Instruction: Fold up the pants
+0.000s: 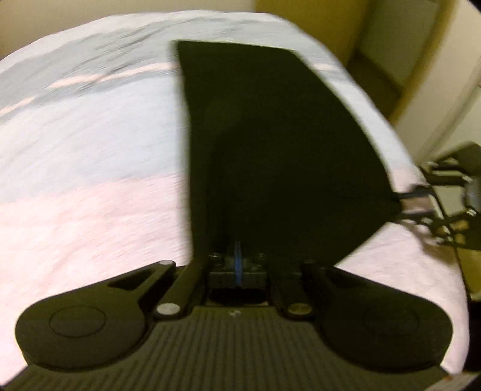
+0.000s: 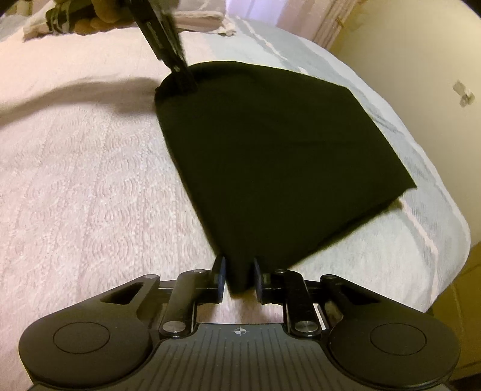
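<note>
The black pants lie folded into a wide panel on the bed. In the left wrist view my left gripper is shut, its blue pads pressed together on the near edge of the cloth. From the right wrist view, the left gripper pinches the far corner of the pants, lifting it slightly. My right gripper is shut on the near corner, a bunch of black cloth between its fingers. At the right edge of the left wrist view, the right gripper holds that same corner.
The bed carries a pink textured bedspread with a pale grey-blue part toward its edge. Folded light cloths lie at the far side. A cream wall and yellow wooden furniture stand just beyond the bed.
</note>
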### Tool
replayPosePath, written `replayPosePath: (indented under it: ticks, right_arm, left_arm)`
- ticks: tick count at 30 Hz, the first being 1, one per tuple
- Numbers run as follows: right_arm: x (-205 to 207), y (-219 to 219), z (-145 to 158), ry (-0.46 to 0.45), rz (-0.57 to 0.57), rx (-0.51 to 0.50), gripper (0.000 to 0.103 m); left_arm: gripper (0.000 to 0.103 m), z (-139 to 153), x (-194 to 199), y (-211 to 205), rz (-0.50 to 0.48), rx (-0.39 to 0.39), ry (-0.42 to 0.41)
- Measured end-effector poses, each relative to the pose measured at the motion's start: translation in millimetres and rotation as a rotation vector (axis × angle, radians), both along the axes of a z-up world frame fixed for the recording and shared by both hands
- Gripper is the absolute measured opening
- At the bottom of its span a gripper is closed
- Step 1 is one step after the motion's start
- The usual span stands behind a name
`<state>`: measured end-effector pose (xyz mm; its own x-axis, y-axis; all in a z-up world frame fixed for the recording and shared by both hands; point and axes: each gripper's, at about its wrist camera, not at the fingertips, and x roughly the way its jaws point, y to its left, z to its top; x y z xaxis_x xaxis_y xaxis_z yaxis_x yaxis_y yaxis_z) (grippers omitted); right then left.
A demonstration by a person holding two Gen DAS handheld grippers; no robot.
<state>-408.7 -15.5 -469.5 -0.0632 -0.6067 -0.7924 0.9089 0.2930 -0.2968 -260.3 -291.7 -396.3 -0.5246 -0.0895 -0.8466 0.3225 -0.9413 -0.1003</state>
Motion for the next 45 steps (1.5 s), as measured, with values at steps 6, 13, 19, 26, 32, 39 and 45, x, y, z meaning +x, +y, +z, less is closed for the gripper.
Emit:
replayPosePath:
  ticks: [6,13,19,26,32,39,45]
  right_arm:
    - [-19,8,24,-0.037,-0.078,0.076,0.024]
    - [-42,15,66,-0.013,-0.069,0.065,0.046]
    - [-83,0,101,0.040,0.026,0.063,0.051]
    - [-167,-64,96,0.232,0.465,0.035,0.060]
    - [-220,-138,60,0.327,0.954,-0.097,0.065]
    - [-228,-152,12,0.454,1.464,-0.121,0.065]
    - [-235,-165,-30,0.603,1.541,-0.222,0.067]
  left_arm:
    - [0.019,25,14,7,0.098,-0.034,-0.020]
    - [0.024,51,2,49,0.179,-0.053,-0.010]
    - [0.036,79,-22,94,0.286,-0.089,-0.005]
    - [0.064,91,-83,125,0.452,-0.137,-0.042]
    - [0.072,70,-151,150,0.634,-0.175,-0.174]
    - [0.084,55,-194,191,0.798,-0.206,-0.294]
    - [0.092,36,-226,218,0.791,-0.318,-0.351]
